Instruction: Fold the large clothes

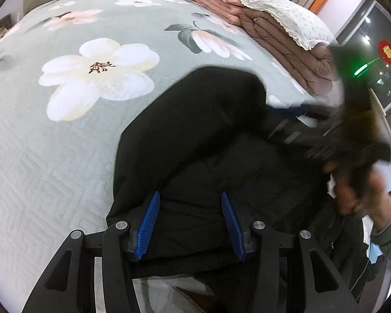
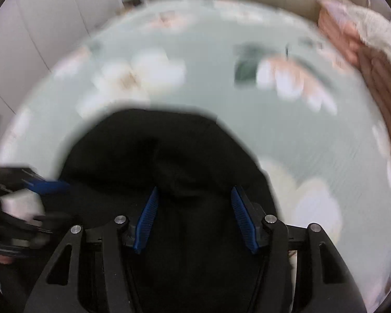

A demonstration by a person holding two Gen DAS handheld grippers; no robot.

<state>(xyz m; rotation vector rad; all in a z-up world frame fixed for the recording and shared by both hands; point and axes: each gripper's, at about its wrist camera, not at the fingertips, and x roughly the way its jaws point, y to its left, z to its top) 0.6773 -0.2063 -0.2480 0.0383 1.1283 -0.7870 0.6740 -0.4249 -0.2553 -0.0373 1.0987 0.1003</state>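
A large black garment (image 1: 195, 135) lies bunched on a pale green floral bedspread (image 1: 65, 143). My left gripper (image 1: 190, 203) is open, its blue pads spread just above the garment's near part. My right gripper (image 2: 195, 198) is open too, over the same black garment (image 2: 169, 156); that view is blurred by motion. The right gripper also shows blurred at the right of the left wrist view (image 1: 325, 135), held by a hand. The left gripper shows blurred at the left edge of the right wrist view (image 2: 39, 185).
Folded pink and brown quilts (image 1: 268, 34) with a cream pillow (image 1: 279, 7) on top are stacked at the bed's far right corner. A dark window (image 1: 378, 65) is to the right. White cupboards (image 2: 52, 20) stand beyond the bed's left side.
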